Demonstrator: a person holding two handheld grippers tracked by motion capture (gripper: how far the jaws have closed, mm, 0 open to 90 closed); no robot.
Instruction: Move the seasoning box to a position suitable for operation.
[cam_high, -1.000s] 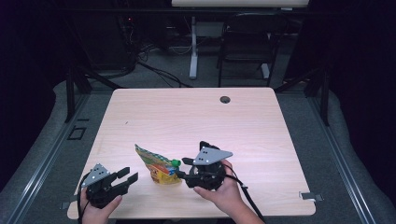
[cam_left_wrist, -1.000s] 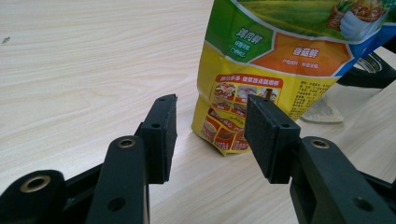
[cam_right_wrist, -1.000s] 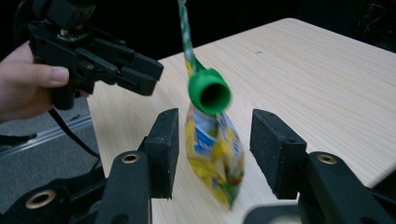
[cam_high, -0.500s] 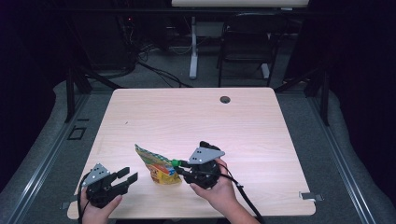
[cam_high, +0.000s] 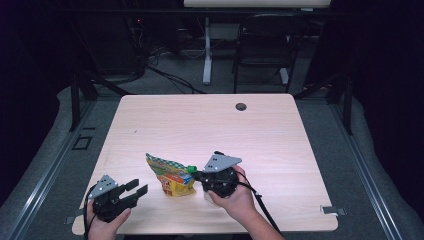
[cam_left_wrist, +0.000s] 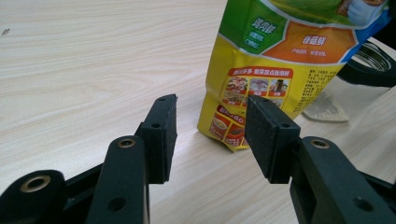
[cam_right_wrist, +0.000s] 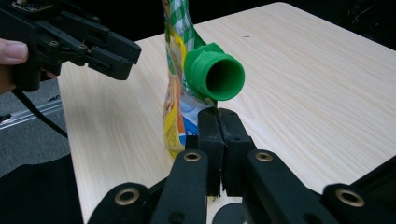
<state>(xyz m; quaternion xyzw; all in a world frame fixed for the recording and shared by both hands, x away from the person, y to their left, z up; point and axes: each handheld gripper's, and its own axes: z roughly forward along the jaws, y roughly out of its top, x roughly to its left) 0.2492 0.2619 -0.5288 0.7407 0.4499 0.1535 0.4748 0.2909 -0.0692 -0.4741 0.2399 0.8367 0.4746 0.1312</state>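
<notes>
A yellow and green pouch (cam_high: 172, 177) with a green screw spout (cam_high: 190, 169) stands tilted near the table's front edge. My right gripper (cam_high: 196, 175) reaches it from the right. Its jaws have just been closing and now sit shut on the pouch's thin edge (cam_right_wrist: 175, 116) just below the spout (cam_right_wrist: 215, 77), as the right gripper (cam_right_wrist: 218, 119) view shows. My left gripper (cam_high: 139, 189) is low at the front left, open, a short way from the pouch's bottom corner. In the left gripper (cam_left_wrist: 210, 126) view the pouch (cam_left_wrist: 261, 60) stands beyond the parted pads, untouched.
The light wood table (cam_high: 210, 125) has a cable hole (cam_high: 241, 106) near its far edge. A clear container with a dark rim (cam_left_wrist: 371, 65) sits just behind the pouch, under my right hand. Beyond the table stand a chair (cam_high: 265, 45) and a desk leg in the dark.
The right gripper's jaws have gone from wide apart to shut on the pouch's edge under the spout. The left gripper has stayed where it was.
</notes>
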